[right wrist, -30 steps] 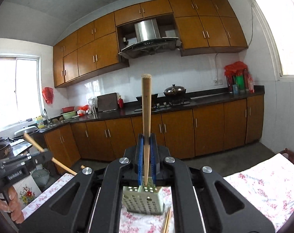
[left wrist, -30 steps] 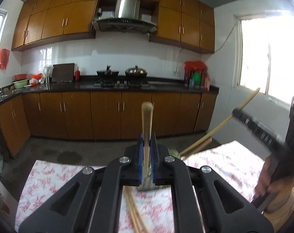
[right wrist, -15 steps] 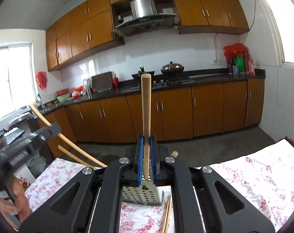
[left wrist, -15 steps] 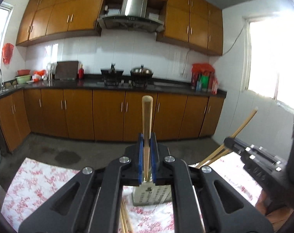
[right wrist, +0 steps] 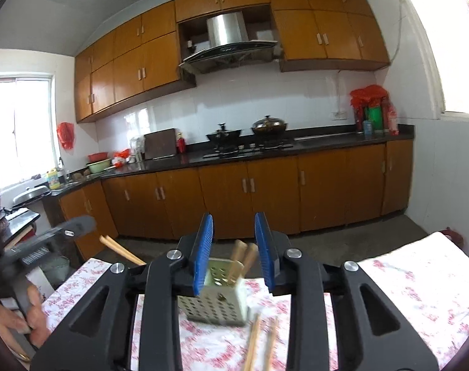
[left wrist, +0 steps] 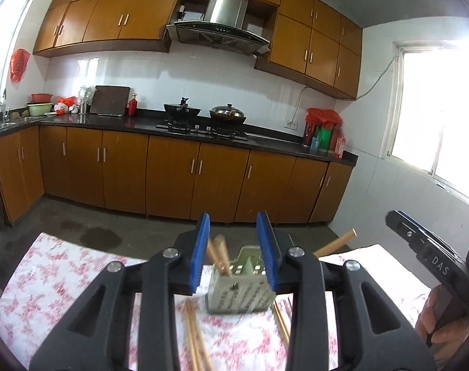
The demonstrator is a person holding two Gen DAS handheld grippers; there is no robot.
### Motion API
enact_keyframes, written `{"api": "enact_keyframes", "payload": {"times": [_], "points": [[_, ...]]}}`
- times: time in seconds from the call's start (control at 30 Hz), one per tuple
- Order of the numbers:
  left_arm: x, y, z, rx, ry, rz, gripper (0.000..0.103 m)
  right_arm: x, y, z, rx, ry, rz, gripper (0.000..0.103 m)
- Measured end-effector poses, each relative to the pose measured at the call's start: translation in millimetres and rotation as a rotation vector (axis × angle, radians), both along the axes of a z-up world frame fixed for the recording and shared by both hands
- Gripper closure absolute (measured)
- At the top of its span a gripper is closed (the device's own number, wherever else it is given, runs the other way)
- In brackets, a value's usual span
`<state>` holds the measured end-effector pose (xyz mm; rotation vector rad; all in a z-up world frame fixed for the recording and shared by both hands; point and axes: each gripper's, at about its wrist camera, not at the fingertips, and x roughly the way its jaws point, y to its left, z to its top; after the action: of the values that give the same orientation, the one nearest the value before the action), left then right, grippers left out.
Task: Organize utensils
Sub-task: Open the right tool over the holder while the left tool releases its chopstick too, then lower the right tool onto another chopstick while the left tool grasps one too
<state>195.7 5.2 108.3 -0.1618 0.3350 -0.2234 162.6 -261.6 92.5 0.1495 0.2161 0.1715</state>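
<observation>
Kitchen, desk under a floral tablecloth [left wrist: 49, 281]. Left tongs [left wrist: 234, 255] spread, blue pads [left wrist: 200, 253] apart, having just opened; nothing pinched, pads clear of the chopsticks. Between and beyond the pads, a pale perforated utensil holder [left wrist: 240, 293] standing on the cloth, slightly tilted in this view. Two wooden chopsticks [left wrist: 219, 255] upright in its left compartment, leaning a little. Loose chopsticks [left wrist: 194, 340] flat on the cloth left of the holder, blurred; more just right of it [left wrist: 281, 321]. One more chopstick end [left wrist: 336, 242] slanting up past the right finger; lower end hidden, resting place not readable. Far right edge, the other tool with a hand [left wrist: 435, 315] on its grip. Right wrist view: a hand [right wrist: 21, 318] at far left on the left tool, chopstick ends [right wrist: 120, 249] slanting beside it. Right tongs [right wrist: 234, 253] likewise spread after just opening, pads [right wrist: 203, 252] apart, pinching nothing. Same holder [right wrist: 216, 300] centred below, two chopsticks [right wrist: 242, 256] standing in its right part. Two loose chopsticks [right wrist: 259, 340] on the cloth just in front of the holder, blurred.
</observation>
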Motion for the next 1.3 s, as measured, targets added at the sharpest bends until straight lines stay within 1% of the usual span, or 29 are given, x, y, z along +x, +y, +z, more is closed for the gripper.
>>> {"api": "enact_keyframes", "payload": {"times": [0.07,0.13,0.17,0.2,0.27,0.33,0.37,0.47,0.57,0.6,0.63,0.67,0.7,0.8,0.93,1.2,1.27,1.3], "points": [[-15.3,9.1,-11.3,0.008,0.025,0.012,0.068,-10.1,-10.9,-15.7,-0.009,0.037,-0.027,0.073],[-22.4,17.3,-30.7,0.029,0.074,0.03,0.068,-7.8,-19.8,-44.5,-0.021,0.14,-0.043,0.073],[-23.4,21.7,-47.7,0.051,0.118,0.049,0.068,-3.1,-23.4,-66.6,-0.023,0.219,-0.037,0.073],[-22.8,25.3,-66.9,0.064,0.168,0.057,0.068,-0.4,-24.0,-80.3,-0.026,0.267,-0.032,0.073],[-20.4,31.4,-97.7,0.074,0.259,0.068,0.068,8.9,-24.7,-130.7,-0.016,0.439,-0.014,0.074],[-17.7,37.4,-131.1,0.063,0.357,0.066,0.069,11.3,-20.6,-165.1,-0.001,0.537,0.01,0.074],[-18.6,40.1,-144.0,0.059,0.388,0.066,0.069,11.4,-16.2,-180.7,-0.008,0.576,0.02,0.074],[-18.5,39.8,-171.1,0.049,0.453,0.052,0.07,12.7,-5.1,-206.3,-0.027,0.638,0.034,0.074],[-19.5,33.8,-187.6,0.058,0.49,0.03,0.071,15.5,3.1,-213.7,-0.047,0.659,0.034,0.074],[-19.5,30.6,-192.4,0.067,0.501,0.021,0.071,16.0,4.4,-215.8,-0.057,0.66,0.032,0.08],[-19.3,27.0,-194.6,0.074,0.509,0.012,0.072,16.4,6.2,-216.2,-0.081,0.65,0.02,0.094],[-18.3,24.3,-196.5,0.079,0.516,0.003,0.074,17.0,7.1,-217.0,-0.107,0.648,0.002,0.095],[-17.7,20.5,-200.7,0.087,0.525,-0.005,0.075,17.4,5.9,-218.5,-0.112,0.646,-0.016,0.095],[-14.5,12.8,-208.2,0.101,0.546,-0.02,0.078,19.4,-2.1,-219.1,-0.088,0.649,-0.038,0.095],[-7.3,2.0,-216.4,0.156,0.574,-0.021,0.085,15.3,-5.1,-220.6,-0.092,0.643,-0.04,0.095],[0.6,-5.1,-220.9,0.203,0.573,-0.001,0.087,15.4,0.9,-221.2,-0.101,0.644,-0.017,0.095],[3.6,-4.9,-221.6,0.21,0.568,0.016,0.094,16.1,7.0,-221.1,-0.118,0.641,-0.008,0.095],[5.8,-2.0,-221.8,0.205,0.569,0.024,0.094,16.6,9.0,-220.9,-0.128,0.638,-0.007,0.095]]}}
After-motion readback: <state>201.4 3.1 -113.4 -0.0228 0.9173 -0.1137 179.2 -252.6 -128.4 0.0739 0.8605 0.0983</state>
